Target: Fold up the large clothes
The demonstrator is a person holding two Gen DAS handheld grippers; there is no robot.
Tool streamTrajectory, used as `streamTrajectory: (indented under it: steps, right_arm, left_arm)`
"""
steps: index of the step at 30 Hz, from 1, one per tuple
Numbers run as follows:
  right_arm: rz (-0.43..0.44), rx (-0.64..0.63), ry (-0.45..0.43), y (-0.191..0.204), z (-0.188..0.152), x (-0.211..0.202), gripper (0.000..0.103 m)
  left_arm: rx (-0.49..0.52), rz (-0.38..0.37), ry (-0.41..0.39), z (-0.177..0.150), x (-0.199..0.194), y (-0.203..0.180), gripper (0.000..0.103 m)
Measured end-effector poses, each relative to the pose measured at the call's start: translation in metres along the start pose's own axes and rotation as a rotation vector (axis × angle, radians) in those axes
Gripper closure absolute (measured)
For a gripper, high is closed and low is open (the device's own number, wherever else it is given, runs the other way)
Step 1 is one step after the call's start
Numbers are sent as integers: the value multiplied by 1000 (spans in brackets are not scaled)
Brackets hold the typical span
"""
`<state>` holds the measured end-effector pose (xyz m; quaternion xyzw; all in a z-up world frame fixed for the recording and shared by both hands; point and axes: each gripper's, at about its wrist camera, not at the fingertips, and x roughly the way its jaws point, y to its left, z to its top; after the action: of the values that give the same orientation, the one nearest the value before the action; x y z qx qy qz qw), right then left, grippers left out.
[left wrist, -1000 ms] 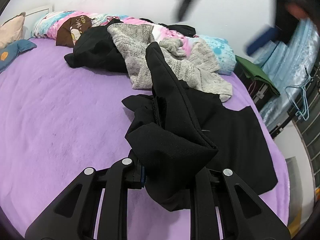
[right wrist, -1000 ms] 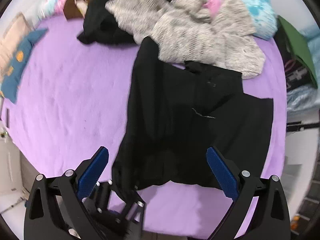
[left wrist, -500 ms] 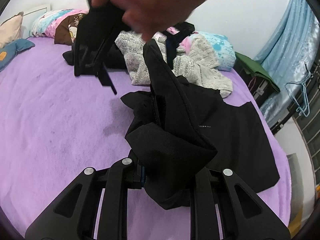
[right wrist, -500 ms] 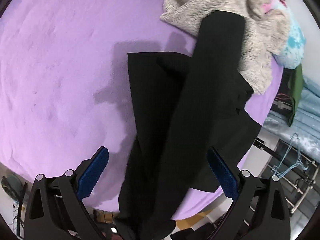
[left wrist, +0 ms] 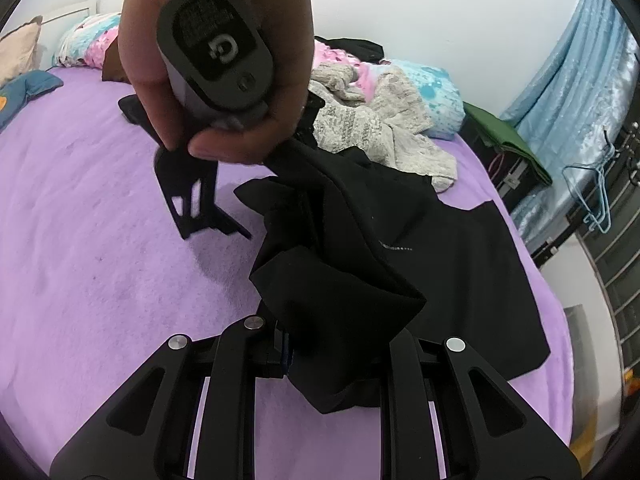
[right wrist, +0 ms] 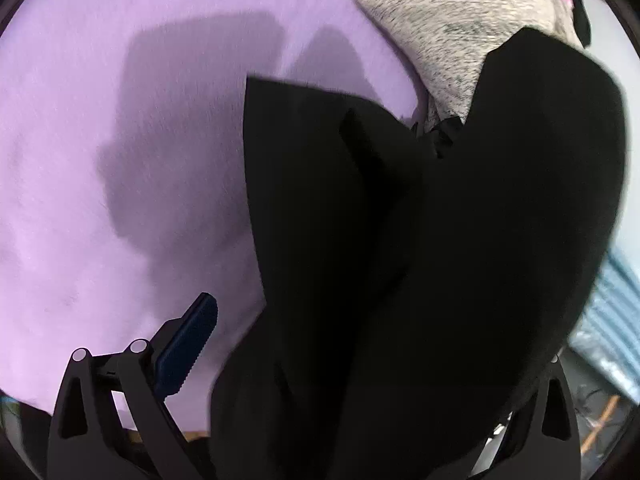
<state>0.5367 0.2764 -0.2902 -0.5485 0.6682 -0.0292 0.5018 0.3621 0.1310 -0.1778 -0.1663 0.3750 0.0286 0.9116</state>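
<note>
A large black garment (left wrist: 432,248) lies partly spread on the purple bed (left wrist: 88,272). My left gripper (left wrist: 334,344) is shut on a bunched edge of it and holds it lifted above the bed. In the left wrist view the right gripper (left wrist: 200,204), held in a hand (left wrist: 224,80), hovers low over the bed just left of the garment's raised fold. In the right wrist view the black garment (right wrist: 440,260) fills the space between the open fingers; the blue left pad (right wrist: 186,346) shows, the right finger is hidden behind cloth.
A grey knit sweater (left wrist: 372,128) and a pile of pink, blue and black clothes (left wrist: 424,92) lie at the back of the bed. A green item (left wrist: 504,136) and hangers (left wrist: 592,192) sit off the right edge. A pillow (left wrist: 20,48) is at far left.
The right gripper has swung from high at the right down and across in front of the left camera, now close over the bed beside the garment. The left gripper keeps its hold.
</note>
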Motion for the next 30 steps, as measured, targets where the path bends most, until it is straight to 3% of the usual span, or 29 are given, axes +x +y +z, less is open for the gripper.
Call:
streamTrajectory:
  steps: [4, 9, 15, 21, 30]
  right_arm:
    - [-20, 0, 5, -5, -1, 12, 9]
    - [26, 10, 52, -15, -8, 33, 47]
    - [112, 46, 36, -38, -17, 31, 77]
    - [230, 82, -23, -73, -35, 26, 88]
    - [432, 158, -165, -147, -85, 30, 93]
  left_arm:
    - [11, -1, 13, -1, 2, -5, 87]
    - [42, -1, 20, -3, 4, -11, 87]
    - [75, 3, 3, -5, 1, -16, 87]
    - [120, 24, -21, -7, -4, -25, 86]
    - [136, 5, -97, -12, -30, -39, 76]
